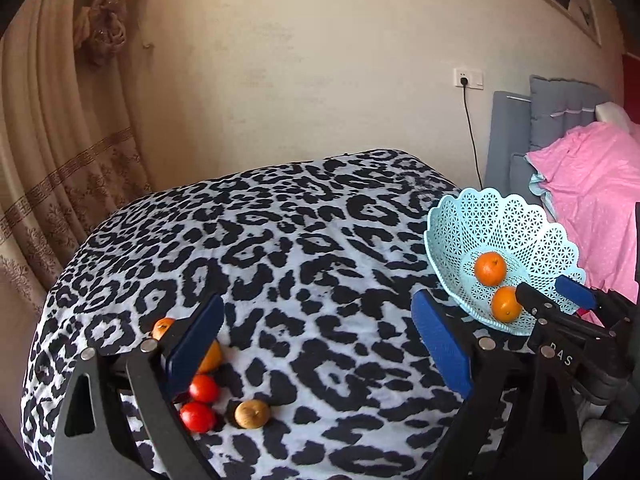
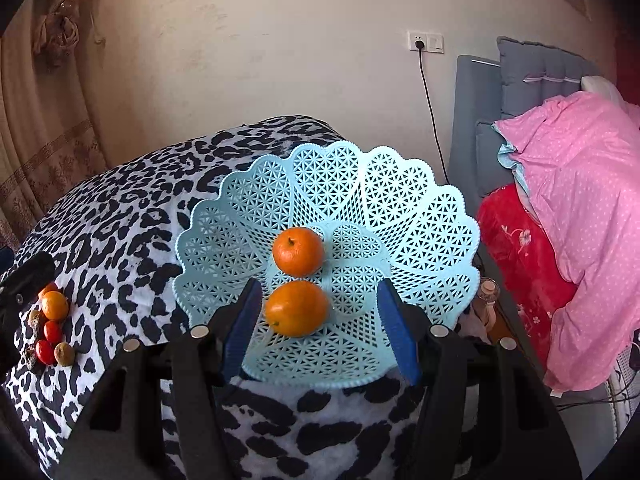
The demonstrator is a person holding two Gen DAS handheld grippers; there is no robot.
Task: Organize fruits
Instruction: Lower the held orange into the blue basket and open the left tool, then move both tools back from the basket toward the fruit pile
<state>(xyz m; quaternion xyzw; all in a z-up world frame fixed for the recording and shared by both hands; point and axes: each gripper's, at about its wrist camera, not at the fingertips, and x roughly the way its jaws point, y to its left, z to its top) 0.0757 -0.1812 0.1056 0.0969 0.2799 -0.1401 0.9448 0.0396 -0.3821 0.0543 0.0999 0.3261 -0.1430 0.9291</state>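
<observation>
On leopard-print cloth (image 1: 320,240), pale blue lattice basket (image 2: 420,208) at right side, holding two oranges: far orange (image 2: 298,251) mid-bowl, near orange (image 2: 297,308) just in front of it. Right gripper (image 2: 320,328) over basket's near rim, jaws apart, near orange between blue pads, close to left pad, contact unclear, no clamp seen. Left gripper (image 1: 320,344) spread wide over bare cloth, nothing between pads. Loose fruit pile just beside left gripper's left finger (image 1: 196,344): two red tomatoes (image 1: 198,416), brown fruit (image 1: 252,413), loose orange (image 1: 210,356) partly hidden behind finger. Pink bedding (image 2: 580,200) beyond basket
</observation>
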